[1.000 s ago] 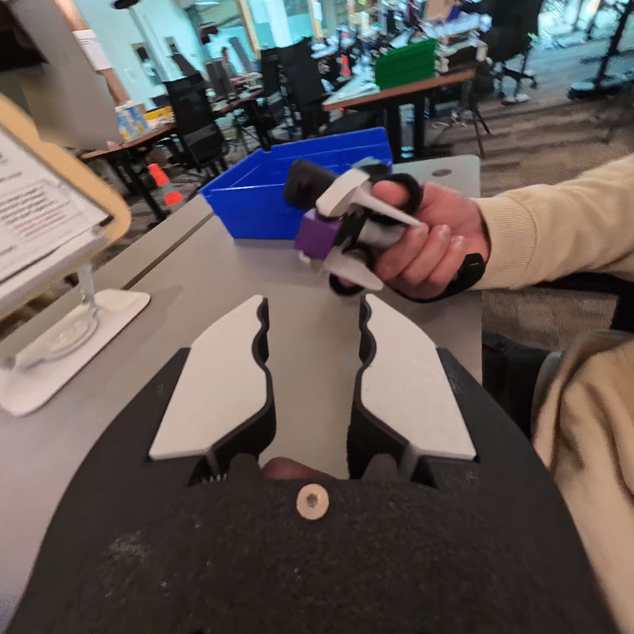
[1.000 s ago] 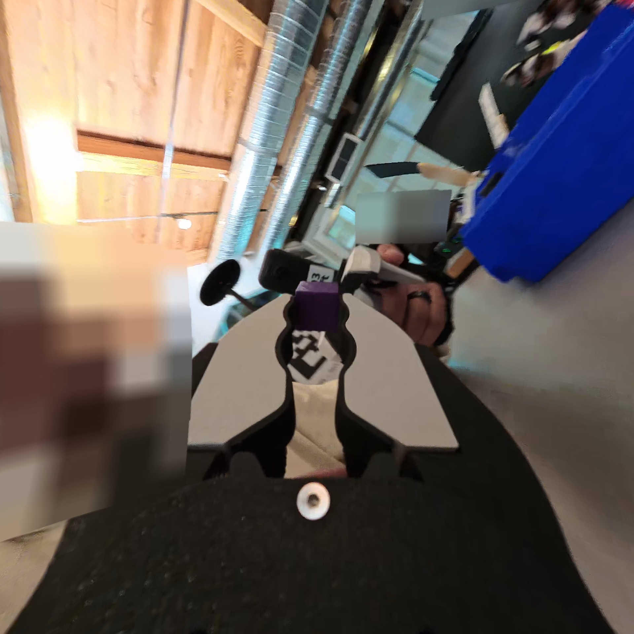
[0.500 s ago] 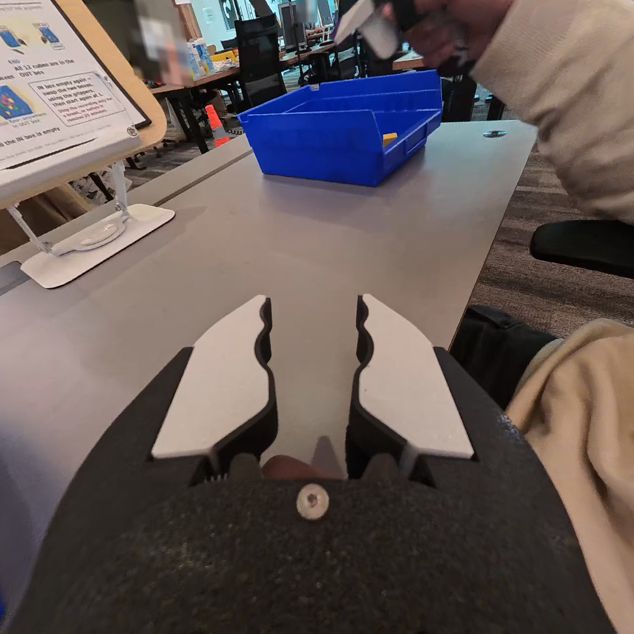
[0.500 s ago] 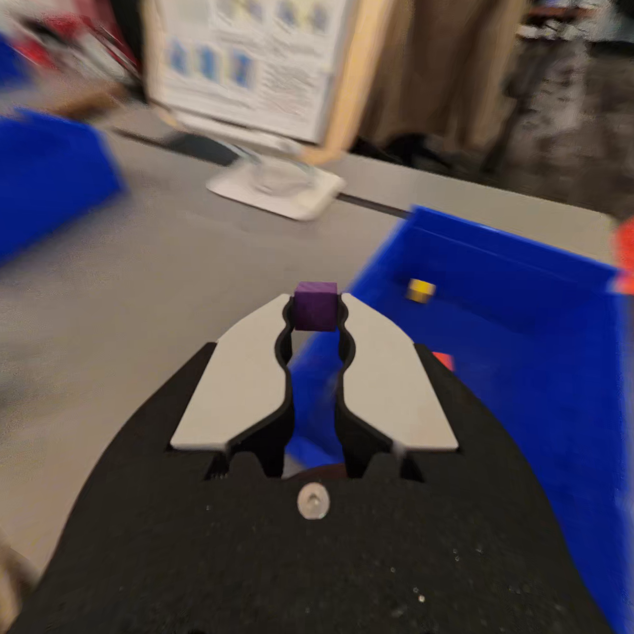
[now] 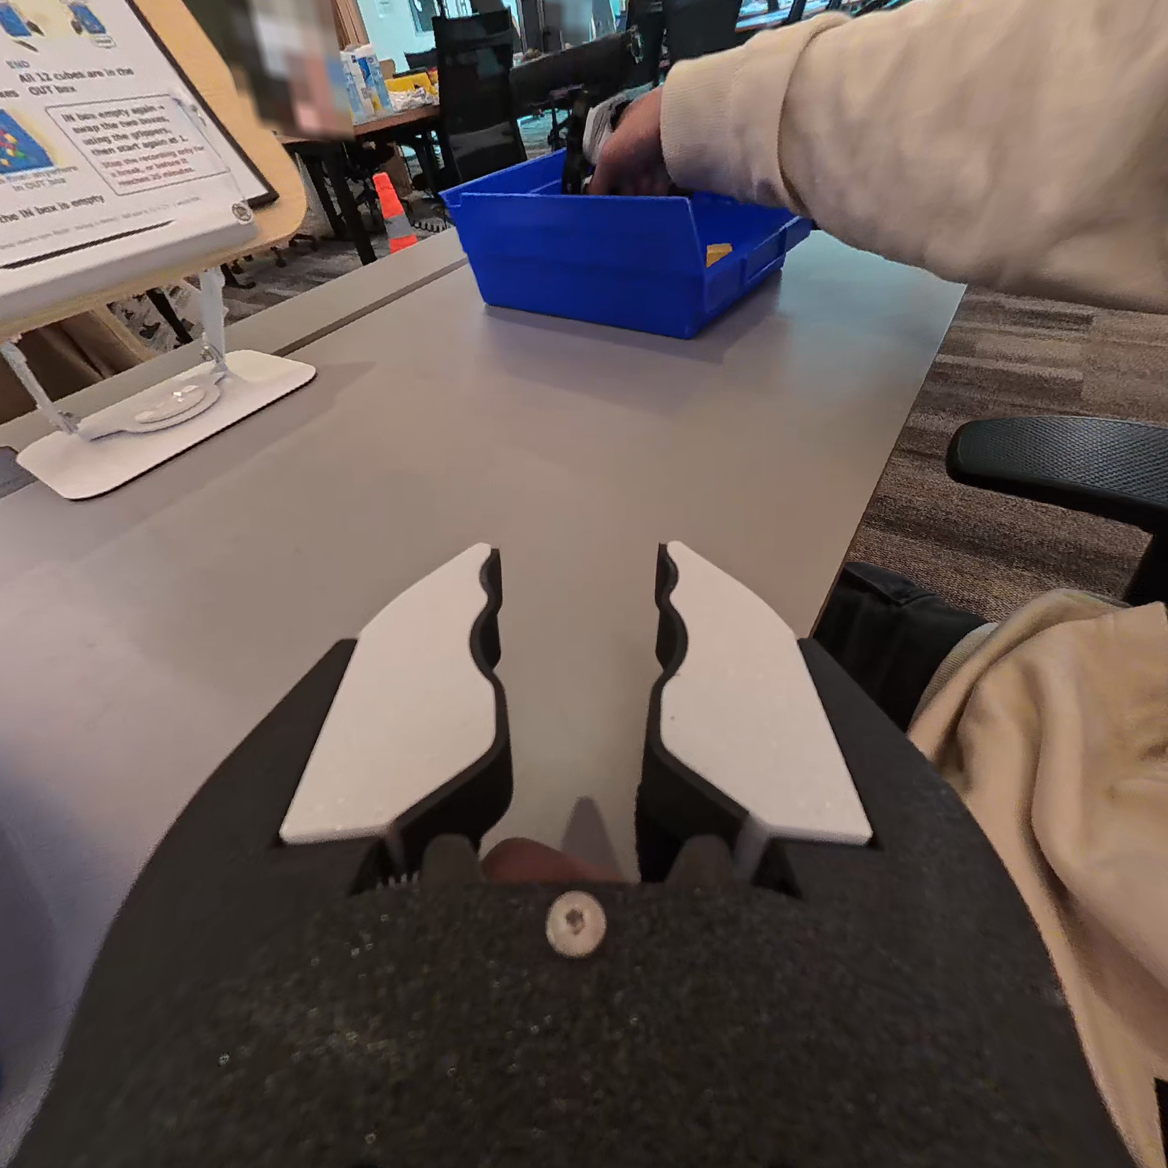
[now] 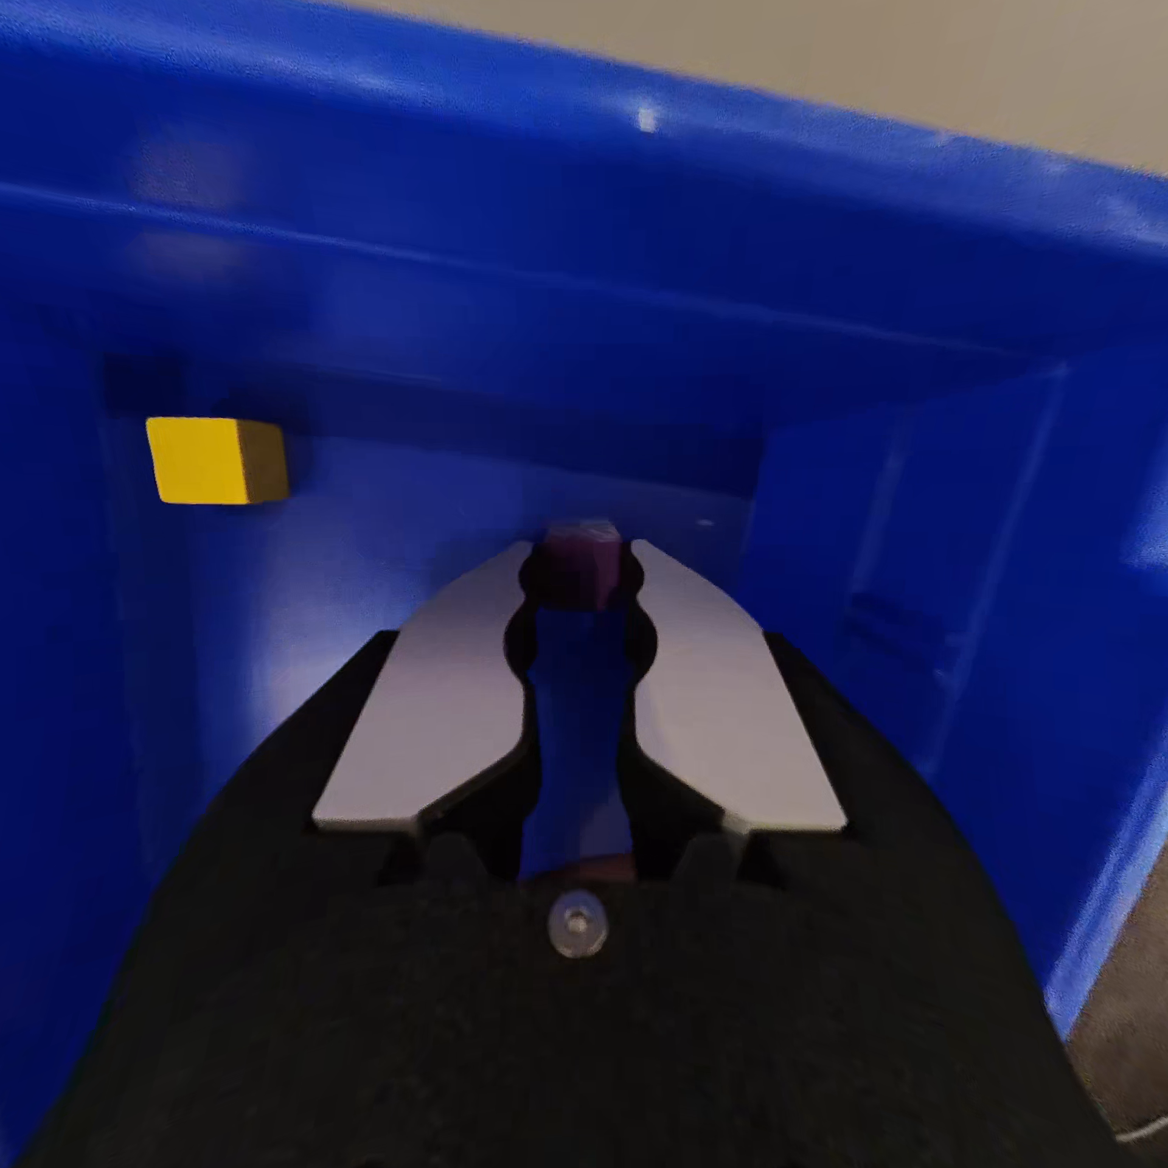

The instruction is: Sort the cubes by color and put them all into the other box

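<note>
My right gripper (image 6: 578, 556) is shut on a purple cube (image 6: 578, 572) and reaches down inside the blue box (image 6: 569, 208), close to its floor. A yellow cube (image 6: 215, 460) lies on the box floor to the left, near the far wall. In the left wrist view the same blue box (image 5: 607, 272) stands at the far end of the grey table (image 5: 505, 442), a hand (image 5: 626, 152) reaches into it, and a bit of the yellow cube (image 5: 718, 253) shows through its low side. My left gripper (image 5: 576, 556) is open and empty, low over the table.
A paper sheet on a white stand (image 5: 158, 411) stands at the table's left. The table's right edge (image 5: 897, 442) drops to carpet, with a black chair armrest (image 5: 1068, 461) beyond it. The person's cream sleeve (image 5: 916, 139) crosses above the box. Tip to tip, the grippers are about 60 cm apart.
My right gripper has swung over and gone down into the blue box with the purple cube still held. My left gripper has stayed open and nearly still over the table.
</note>
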`<state>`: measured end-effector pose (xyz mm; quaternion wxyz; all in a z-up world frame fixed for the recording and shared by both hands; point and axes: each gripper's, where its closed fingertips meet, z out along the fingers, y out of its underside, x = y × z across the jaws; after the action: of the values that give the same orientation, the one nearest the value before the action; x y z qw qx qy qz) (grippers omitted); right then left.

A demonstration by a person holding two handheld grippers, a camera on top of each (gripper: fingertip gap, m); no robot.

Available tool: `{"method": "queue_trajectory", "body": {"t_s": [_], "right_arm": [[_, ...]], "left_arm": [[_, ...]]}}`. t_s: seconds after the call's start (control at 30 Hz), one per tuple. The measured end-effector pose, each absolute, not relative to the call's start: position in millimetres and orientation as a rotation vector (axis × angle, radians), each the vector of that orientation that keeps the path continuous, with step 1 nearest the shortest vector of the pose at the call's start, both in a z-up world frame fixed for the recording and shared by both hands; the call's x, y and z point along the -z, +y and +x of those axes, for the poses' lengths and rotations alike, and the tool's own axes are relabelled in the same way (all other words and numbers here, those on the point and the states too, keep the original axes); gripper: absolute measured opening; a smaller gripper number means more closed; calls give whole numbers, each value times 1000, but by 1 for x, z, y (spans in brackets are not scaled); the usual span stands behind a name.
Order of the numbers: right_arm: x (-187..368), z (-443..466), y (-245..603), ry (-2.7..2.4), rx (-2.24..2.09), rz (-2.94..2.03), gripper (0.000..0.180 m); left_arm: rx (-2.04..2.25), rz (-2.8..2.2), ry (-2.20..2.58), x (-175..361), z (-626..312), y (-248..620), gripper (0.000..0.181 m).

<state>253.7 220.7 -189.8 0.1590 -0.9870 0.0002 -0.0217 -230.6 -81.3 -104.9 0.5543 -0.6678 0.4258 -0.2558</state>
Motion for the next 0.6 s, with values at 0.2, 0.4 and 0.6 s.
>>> {"method": "queue_trajectory", "body": {"t_s": [0.2, 0.4, 0.6], "right_arm": [[98, 187, 199, -217, 8, -2356, 40], [53, -29, 28, -421, -738, -1786, 38], [92, -99, -37, -517, -674, -1686, 35]], "left_arm": [[590, -1607, 951, 105, -243, -73, 46], [515, -1740, 798, 116, -263, -43, 45], [486, -1799, 626, 113, -280, -22, 45]]}}
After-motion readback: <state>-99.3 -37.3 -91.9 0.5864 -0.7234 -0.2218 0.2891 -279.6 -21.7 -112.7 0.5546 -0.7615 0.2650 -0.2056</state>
